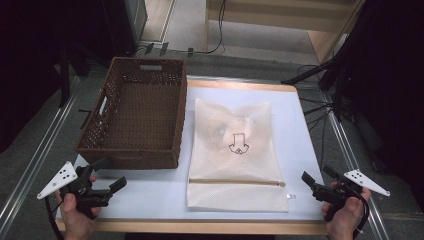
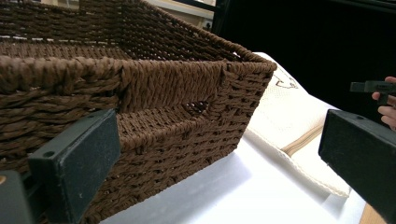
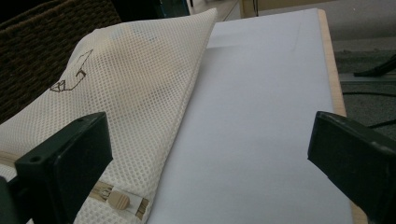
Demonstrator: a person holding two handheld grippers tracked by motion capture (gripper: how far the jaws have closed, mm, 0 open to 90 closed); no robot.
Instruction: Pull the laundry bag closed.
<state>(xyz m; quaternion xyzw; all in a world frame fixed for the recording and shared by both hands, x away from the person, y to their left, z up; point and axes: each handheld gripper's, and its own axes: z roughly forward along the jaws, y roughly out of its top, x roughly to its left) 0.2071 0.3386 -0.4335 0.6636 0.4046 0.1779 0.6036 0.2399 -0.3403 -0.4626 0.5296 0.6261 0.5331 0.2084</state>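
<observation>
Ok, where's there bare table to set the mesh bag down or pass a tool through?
Bare white table lies right of the mesh bag, up to the right tool. A narrower strip runs along the near edge between the left tool and the bag. The basket stands empty. The basket-bag gap is tight.

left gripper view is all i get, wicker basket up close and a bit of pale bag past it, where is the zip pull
Observer: The zip pull sits at the bag's right end, just ahead of the right gripper.
Operator: is that gripper open
Observer: Yes, its jaws stand wide apart with nothing between them.
Operator: anything in the basket
Observer: From the high view the basket looks empty, and the mesh bag lies flat beside it, zip closed.
</observation>
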